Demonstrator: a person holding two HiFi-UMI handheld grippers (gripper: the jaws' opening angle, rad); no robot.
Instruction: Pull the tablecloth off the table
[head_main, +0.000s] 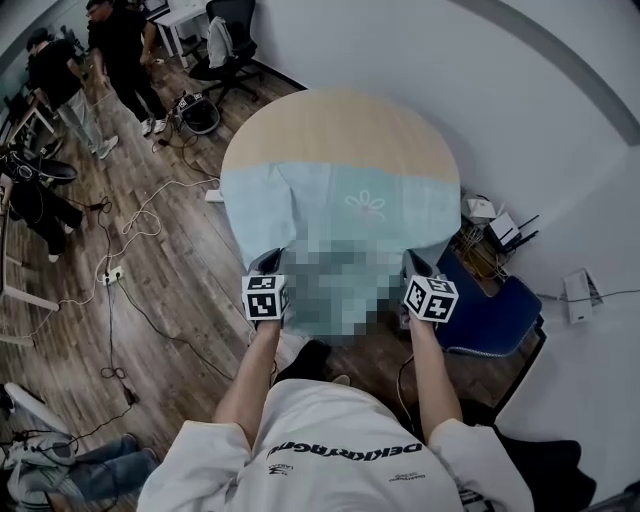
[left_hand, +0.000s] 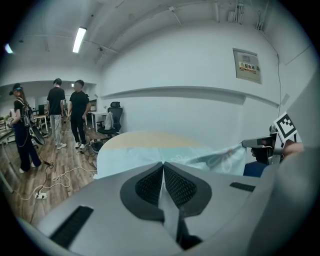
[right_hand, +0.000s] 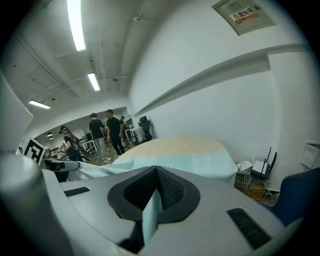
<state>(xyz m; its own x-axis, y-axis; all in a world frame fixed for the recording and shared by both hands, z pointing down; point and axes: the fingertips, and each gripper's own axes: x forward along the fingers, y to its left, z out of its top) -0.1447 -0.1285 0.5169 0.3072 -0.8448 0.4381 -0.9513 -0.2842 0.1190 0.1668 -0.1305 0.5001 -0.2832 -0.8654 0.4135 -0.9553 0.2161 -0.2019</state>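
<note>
A light blue tablecloth (head_main: 345, 205) with a flower print covers the near half of the round wooden table (head_main: 340, 125) and hangs off its near edge towards me. The far half of the tabletop is bare. My left gripper (head_main: 268, 265) is shut on the cloth's near left edge, and a strip of cloth (left_hand: 169, 212) shows between its pads. My right gripper (head_main: 416, 265) is shut on the near right edge, with cloth (right_hand: 150, 215) pinched between its pads too. The cloth (left_hand: 150, 155) is stretched between both grippers and the table.
A blue chair (head_main: 495, 310) stands close on my right, beside routers and cables (head_main: 495, 228) at the white wall. Several people (head_main: 120, 45) and a black office chair (head_main: 228, 40) are beyond the table. Cables (head_main: 120, 235) trail over the wooden floor on the left.
</note>
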